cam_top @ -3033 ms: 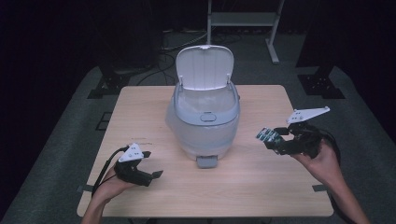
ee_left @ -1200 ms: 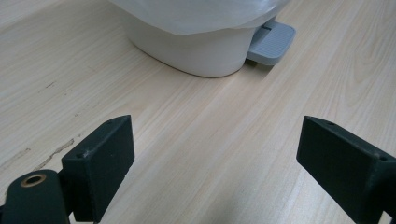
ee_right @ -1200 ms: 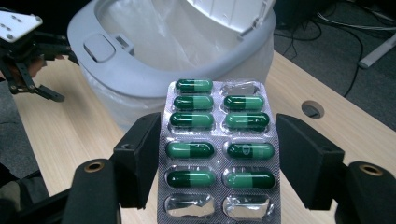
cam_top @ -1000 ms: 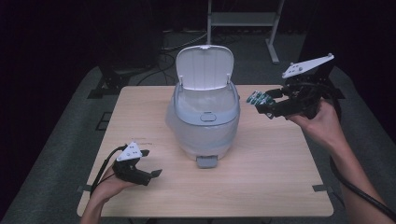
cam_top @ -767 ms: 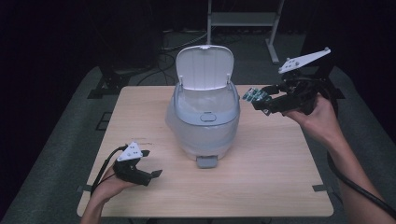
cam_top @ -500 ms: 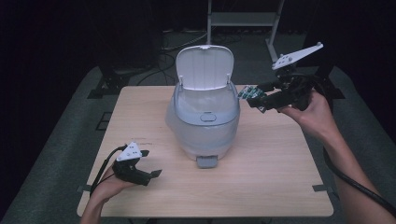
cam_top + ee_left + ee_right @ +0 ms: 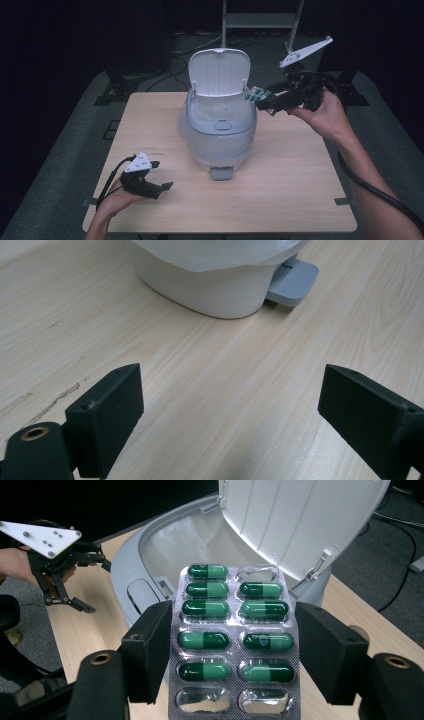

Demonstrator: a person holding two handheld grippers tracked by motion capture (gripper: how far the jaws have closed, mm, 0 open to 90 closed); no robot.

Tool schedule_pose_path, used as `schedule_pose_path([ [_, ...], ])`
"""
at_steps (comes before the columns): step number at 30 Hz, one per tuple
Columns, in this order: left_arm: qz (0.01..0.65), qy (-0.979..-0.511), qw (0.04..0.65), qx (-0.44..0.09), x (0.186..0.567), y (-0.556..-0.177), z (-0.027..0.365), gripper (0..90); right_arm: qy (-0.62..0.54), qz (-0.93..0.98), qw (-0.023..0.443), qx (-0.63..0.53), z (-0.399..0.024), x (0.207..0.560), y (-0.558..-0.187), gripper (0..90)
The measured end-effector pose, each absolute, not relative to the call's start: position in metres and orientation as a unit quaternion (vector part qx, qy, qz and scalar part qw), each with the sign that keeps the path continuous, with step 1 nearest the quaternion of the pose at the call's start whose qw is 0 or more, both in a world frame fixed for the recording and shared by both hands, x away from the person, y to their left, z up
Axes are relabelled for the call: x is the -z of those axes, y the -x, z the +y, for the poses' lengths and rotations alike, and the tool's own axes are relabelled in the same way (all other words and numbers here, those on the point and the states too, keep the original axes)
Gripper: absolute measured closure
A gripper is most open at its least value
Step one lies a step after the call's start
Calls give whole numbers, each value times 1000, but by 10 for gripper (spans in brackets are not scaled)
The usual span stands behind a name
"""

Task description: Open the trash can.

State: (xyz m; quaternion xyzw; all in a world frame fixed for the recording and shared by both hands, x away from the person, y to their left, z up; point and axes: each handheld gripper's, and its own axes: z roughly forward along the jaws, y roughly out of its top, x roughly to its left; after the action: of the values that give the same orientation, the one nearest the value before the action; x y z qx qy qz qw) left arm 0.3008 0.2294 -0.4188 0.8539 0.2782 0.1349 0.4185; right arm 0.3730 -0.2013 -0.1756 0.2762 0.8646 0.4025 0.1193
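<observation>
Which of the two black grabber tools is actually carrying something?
The right gripper, raised beside the white pedal bin's open lid, holds a silver blister pack of green capsules between its jaws. The left gripper, low over the wooden table, has nothing between its open jaws.

One pedal bin [image 7: 220,125] stands on the single wooden surface [image 7: 290,190], with one lid [image 7: 220,72] raised and one foot pedal [image 7: 221,173]. One blister pack [image 7: 234,640] holds nine green capsules, with three pockets torn open. Two grippers are about: the left gripper [image 7: 162,175] and the right gripper [image 7: 257,97].
</observation>
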Motion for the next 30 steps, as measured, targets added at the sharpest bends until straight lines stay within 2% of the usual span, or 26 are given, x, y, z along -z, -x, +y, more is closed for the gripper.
schedule_pose_path([
  [30,279,-853,421,-135,418,-301,230,98,-249,877,110,-396,-164,165,-386,325],
])
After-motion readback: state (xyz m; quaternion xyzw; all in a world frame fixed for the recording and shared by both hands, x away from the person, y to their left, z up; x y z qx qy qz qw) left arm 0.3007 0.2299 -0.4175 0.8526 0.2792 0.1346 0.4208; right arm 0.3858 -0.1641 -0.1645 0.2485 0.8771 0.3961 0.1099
